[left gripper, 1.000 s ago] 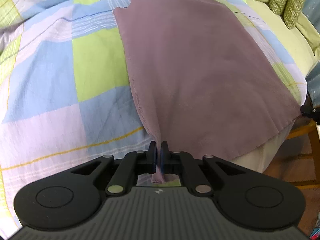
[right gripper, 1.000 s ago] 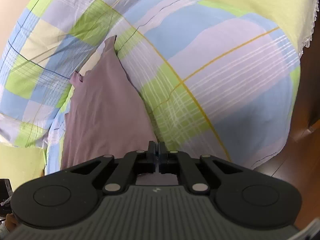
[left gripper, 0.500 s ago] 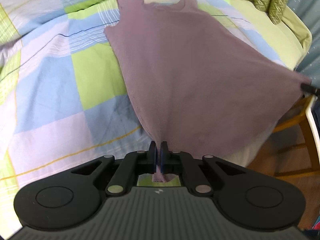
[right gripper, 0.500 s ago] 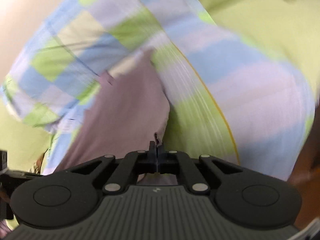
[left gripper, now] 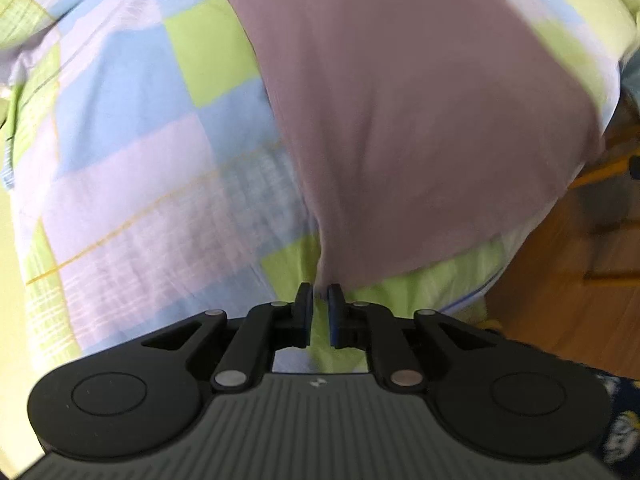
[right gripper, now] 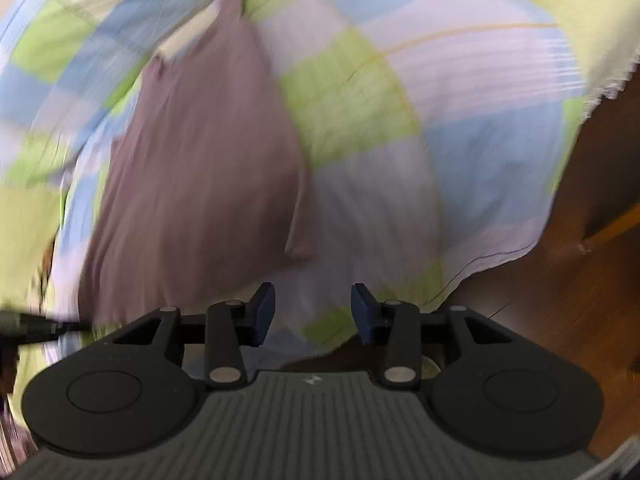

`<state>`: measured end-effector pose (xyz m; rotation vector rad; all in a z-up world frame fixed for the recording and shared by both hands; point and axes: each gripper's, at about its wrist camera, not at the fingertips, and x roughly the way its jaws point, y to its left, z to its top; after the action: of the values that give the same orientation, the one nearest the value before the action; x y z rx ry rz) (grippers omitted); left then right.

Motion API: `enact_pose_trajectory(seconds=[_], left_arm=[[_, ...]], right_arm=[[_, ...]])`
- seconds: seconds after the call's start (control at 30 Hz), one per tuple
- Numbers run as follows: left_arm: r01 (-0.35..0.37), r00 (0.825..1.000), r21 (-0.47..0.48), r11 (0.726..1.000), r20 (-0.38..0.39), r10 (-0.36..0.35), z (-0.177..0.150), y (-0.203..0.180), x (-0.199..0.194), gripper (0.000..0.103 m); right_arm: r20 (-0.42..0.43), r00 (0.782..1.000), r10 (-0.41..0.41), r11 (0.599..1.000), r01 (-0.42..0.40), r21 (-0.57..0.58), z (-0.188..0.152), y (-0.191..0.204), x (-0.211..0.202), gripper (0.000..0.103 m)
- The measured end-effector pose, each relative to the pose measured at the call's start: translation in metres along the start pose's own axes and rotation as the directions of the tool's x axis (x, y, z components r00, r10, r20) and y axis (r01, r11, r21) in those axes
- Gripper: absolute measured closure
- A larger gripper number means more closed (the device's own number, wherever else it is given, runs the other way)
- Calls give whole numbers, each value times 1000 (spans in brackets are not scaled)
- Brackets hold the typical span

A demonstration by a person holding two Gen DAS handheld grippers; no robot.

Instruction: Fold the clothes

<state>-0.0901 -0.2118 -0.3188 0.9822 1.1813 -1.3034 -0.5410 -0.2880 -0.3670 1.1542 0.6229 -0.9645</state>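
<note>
A mauve sleeveless top lies spread on the checked bedspread, neckline at the far end and hem towards me. My left gripper points steeply down over the near left hem corner. Its jaws are opening: a narrow gap shows bedspread between the pads, and the corner's tip ends right at the fingertips, unpinched. In the right wrist view the top lies left of centre, its near right corner loose on the bedspread. My right gripper is opening, with nothing between its jaws. Both views are motion-blurred.
The bed's near edge drops to a wooden floor on the right. A wooden chair frame stands beside the bed. Yellow-green bedding lies at the far right. A dark object pokes in at the left edge.
Both grippers were shut on the top's hem corners and have parted their jaws. The corners have slipped out and the hem has dropped onto the bedspread.
</note>
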Motion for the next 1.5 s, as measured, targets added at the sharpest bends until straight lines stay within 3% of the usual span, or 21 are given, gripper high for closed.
enact_pose_trajectory(seconds=[0.07,0.17,0.23,0.3,0.37,0.47,0.53,0.6,0.67,0.7,0.8,0.87,0.9,1.0,1.1,1.2,1.27,1.37,1.4,1.43,1.5], left_arm=[[38,998,-18,999,58,-37,23,-6,-8,86],[78,988,41,996,132,-83,91,-49,6,86],[114,981,65,991,151,-122,116,-68,13,83],[152,973,93,984,164,-165,163,-98,34,81],[128,972,120,985,182,-148,195,-125,54,80],[85,975,106,991,196,-105,224,-146,74,80],[83,975,79,993,202,-97,229,-145,93,79],[34,981,56,998,188,-44,235,-147,108,79],[-61,985,57,997,164,51,234,-144,116,79],[-72,985,57,996,161,62,236,-147,120,79],[-91,985,51,995,150,82,241,-140,131,72],[-78,987,40,996,140,72,240,-135,133,69],[-75,988,39,996,137,69,240,-135,132,69],[-74,989,59,996,133,65,244,-136,136,68],[-60,990,61,996,130,52,244,-135,138,67],[-24,994,52,998,110,18,248,-129,138,66],[-1,995,49,999,101,-4,250,-124,140,66],[43,996,46,998,72,-46,259,-114,136,64],[43,996,50,998,72,-46,262,-112,135,63],[40,996,55,998,75,-44,264,-111,134,63],[-1,998,103,995,67,-6,272,-107,136,62]], right_arm=[[80,995,58,997,-61,37,20,-1,-7,62],[149,983,108,991,-119,68,48,-7,5,63],[157,979,127,985,-143,93,63,-11,20,68],[169,969,183,969,-206,135,82,-17,39,76],[186,945,269,934,-303,188,107,-26,63,77],[154,927,341,889,-372,268,141,-42,104,79],[94,924,371,878,-382,290,158,-46,132,87],[33,918,395,878,-388,281,165,-41,155,92],[-18,899,438,868,-417,271,173,-29,176,93],[-24,889,457,859,-434,270,175,-23,181,92],[53,809,586,796,-587,152,185,4,177,91],[9,786,618,783,-616,86,189,20,177,88],[-35,798,601,798,-598,77,189,24,181,79],[-19,844,537,840,-532,102,192,16,185,76],[139,827,544,785,-560,264,209,-12,184,63],[121,836,535,743,-534,403,223,-28,206,65],[70,783,618,676,-575,461,228,-24,230,65],[86,779,622,693,-598,404,234,-1,230,70],[104,785,610,746,-614,260,240,23,218,70],[86,784,615,771,-620,146,240,42,209,70],[24,777,629,776,-630,40,235,63,202,64]])
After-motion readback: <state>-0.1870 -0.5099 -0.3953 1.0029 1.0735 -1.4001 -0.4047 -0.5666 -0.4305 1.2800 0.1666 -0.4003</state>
